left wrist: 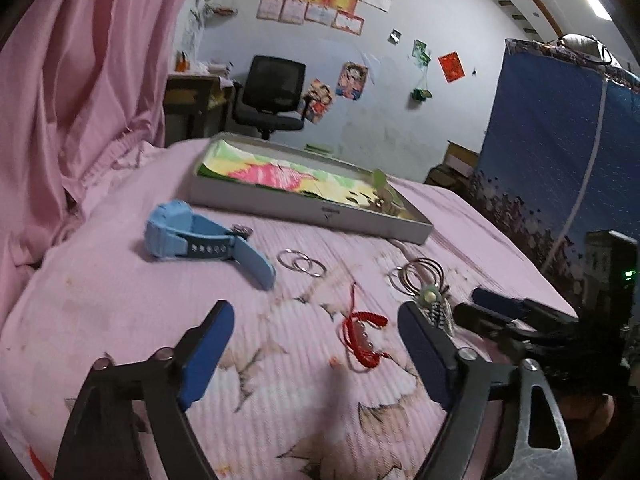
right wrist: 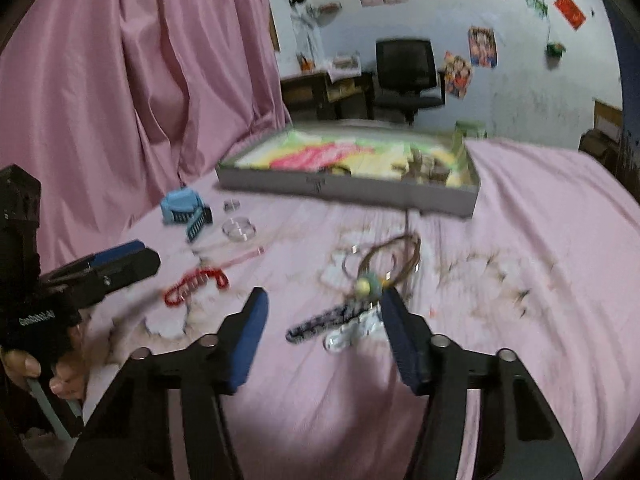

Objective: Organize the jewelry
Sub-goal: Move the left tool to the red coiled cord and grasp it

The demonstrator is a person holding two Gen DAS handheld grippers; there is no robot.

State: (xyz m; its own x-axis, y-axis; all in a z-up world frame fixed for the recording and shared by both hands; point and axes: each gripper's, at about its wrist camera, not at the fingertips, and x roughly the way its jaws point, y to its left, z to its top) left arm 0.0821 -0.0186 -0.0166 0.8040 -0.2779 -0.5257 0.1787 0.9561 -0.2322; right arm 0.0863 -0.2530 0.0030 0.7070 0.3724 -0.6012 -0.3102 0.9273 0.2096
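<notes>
My left gripper (left wrist: 315, 312) is open and low over the pink bedspread, with a red cord bracelet (left wrist: 362, 336) lying between its fingers, untouched. A light blue watch (left wrist: 200, 240), two silver rings (left wrist: 300, 264) and thin dark bangles (left wrist: 420, 276) lie further off. My right gripper (right wrist: 325, 300) is also open. It straddles a green bead charm (right wrist: 368, 286) with a dark patterned strap (right wrist: 332, 316), next to the bangles (right wrist: 392, 260). A shallow grey box (left wrist: 312, 196) lined with colourful cloth sits behind everything. The red bracelet (right wrist: 196, 286) lies to the right gripper's left.
A pink curtain (left wrist: 80, 80) hangs along the left side of the bed. The left gripper (right wrist: 116, 264), held by a hand (right wrist: 60, 372), sits close beside the right one. An office chair (left wrist: 272, 92) and a desk stand by the far wall. A blue wardrobe (left wrist: 560, 140) rises on the right.
</notes>
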